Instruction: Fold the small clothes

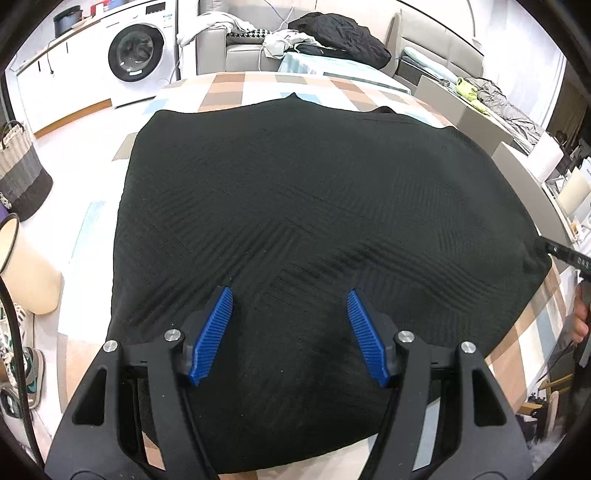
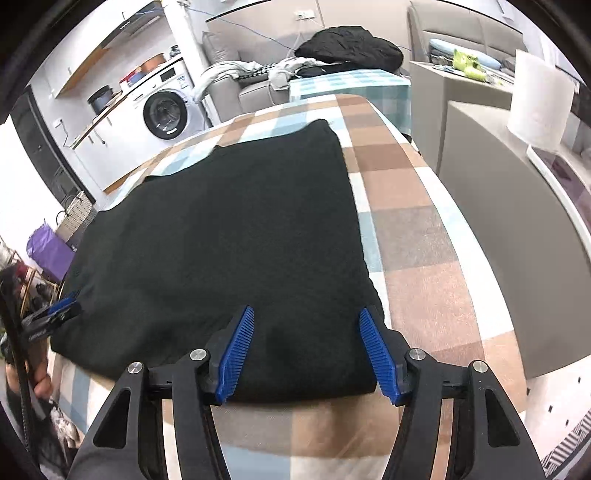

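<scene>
A black knitted garment (image 1: 295, 206) lies flat on the checked table (image 1: 229, 88), folded into a broad rectangle; it also shows in the right wrist view (image 2: 221, 236). My left gripper (image 1: 290, 293) is open, its blue pads (image 1: 214, 332) held just over the garment's near edge. It shows at the left of the right wrist view (image 2: 61, 310). My right gripper (image 2: 306, 314) is open over the garment's near right corner, holding nothing. Its tip shows at the right edge of the left wrist view (image 1: 565, 253).
A washing machine (image 1: 142, 55) stands at the back left. A sofa with piled clothes (image 1: 332, 33) is behind the table. A woven basket (image 1: 20, 170) and a cream bin (image 1: 26, 266) sit on the floor at left. A grey cabinet (image 2: 517, 206) stands right of the table.
</scene>
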`<move>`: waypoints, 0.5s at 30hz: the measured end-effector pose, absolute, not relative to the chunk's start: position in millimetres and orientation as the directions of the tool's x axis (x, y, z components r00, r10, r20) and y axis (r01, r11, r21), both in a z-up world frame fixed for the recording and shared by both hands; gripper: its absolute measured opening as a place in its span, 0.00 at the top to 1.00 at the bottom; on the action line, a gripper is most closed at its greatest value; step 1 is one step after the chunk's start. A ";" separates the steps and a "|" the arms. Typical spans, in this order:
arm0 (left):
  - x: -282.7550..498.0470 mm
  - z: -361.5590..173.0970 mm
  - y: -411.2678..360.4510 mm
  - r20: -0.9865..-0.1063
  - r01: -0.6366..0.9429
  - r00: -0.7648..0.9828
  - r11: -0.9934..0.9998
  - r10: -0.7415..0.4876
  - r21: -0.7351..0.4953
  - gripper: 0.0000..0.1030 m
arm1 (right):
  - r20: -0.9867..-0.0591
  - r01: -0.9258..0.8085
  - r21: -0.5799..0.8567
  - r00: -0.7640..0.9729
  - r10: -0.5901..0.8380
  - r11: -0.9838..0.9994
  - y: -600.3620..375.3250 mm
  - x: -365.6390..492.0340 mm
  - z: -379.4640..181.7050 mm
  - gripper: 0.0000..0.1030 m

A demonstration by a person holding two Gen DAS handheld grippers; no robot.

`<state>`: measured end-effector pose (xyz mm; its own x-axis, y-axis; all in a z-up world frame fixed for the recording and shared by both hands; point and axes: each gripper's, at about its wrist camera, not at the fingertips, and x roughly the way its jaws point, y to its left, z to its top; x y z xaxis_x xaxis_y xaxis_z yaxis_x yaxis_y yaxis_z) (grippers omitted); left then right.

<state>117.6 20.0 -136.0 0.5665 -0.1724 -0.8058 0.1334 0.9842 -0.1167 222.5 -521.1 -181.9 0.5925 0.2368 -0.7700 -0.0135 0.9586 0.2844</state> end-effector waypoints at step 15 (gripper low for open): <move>115.4 -126.5 31.6 -0.798 0.085 0.583 0.988 -0.153 -0.127 0.39 | -0.764 0.007 0.296 0.602 0.233 0.955 -512.2 205.4 -182.1 0.72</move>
